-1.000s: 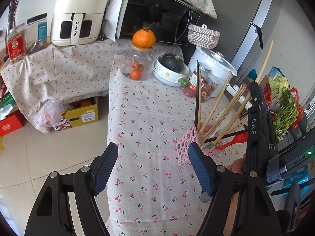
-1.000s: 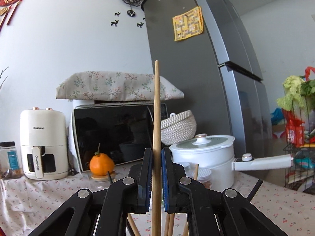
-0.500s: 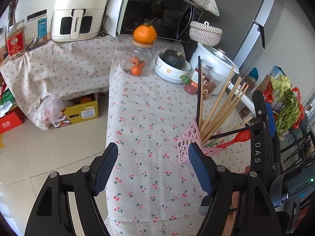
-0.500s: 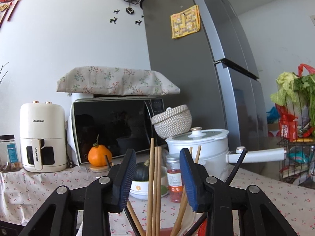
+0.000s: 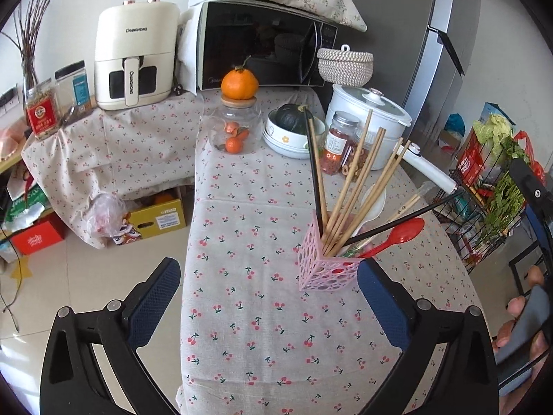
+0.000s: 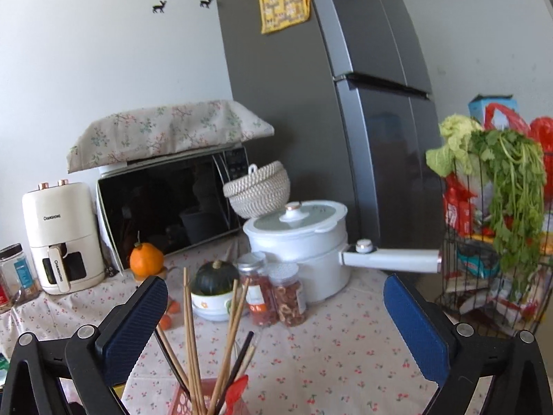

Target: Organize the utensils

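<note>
Left gripper [image 5: 266,304] and right gripper [image 6: 276,325]: jaws just spread wide, both empty. Pink holder [image 5: 326,269] of upright-leaning chopsticks [image 5: 349,186] just ahead of left's right jaw; below right's left jaw, apparently nearer.

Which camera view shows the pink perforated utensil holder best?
The left wrist view: the pink perforated plastic utensil holder stands whole on the cherry-print tablecloth, utensils fanning out above. The right wrist view catches only its top rim at the bottom edge, behind the sticks.
</note>
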Motion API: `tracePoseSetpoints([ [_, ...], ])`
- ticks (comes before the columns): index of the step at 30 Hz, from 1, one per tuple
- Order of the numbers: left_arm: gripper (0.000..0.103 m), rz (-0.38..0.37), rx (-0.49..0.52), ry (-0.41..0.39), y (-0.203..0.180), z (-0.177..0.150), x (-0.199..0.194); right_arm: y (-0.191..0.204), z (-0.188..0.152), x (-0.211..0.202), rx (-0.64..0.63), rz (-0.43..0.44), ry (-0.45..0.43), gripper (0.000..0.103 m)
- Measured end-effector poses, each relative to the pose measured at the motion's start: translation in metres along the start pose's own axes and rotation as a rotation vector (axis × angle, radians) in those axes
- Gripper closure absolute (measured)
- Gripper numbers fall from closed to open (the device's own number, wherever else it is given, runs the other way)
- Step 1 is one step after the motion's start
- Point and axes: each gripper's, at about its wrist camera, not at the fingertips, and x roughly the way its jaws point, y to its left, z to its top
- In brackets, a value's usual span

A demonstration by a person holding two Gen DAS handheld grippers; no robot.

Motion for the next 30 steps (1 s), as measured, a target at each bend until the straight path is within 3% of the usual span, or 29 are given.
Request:
tracePoseSetpoints([
  [6, 0.000, 0.036, 0.055, -0.050, -0.033, -0.019, -0.018, -0.035, 0.002, -0.010, -0.103, -0.018, 0.225, 0.000],
  [11, 0.000, 0.069, 0.071, -0.024, -0.054, -0.040, -0.016, -0.062, -0.022, -0.013, -0.152, -0.083, 0.348, 0.000],
  [14, 0.000, 0.095, 0.085, -0.023, -0.066, -0.048, -0.013, -0.072, -0.032, -0.011, -0.125, -0.066, 0.417, 0.000],
  [19, 0.000, 0.101, 0.061, -0.030, -0.077, -0.050, -0.014, -0.078, -0.025, -0.018, -0.156, -0.056, 0.375, 0.000],
  [25, 0.000, 0.144, 0.101, -0.069, -0.094, -0.048, -0.020, -0.086, -0.020, -0.016, -0.160, -0.061, 0.373, 0.000],
  [30, 0.000, 0.133, 0.091, -0.067, -0.095, -0.047, -0.021, -0.082, -0.022, -0.015, -0.210, -0.072, 0.369, 0.000],
])
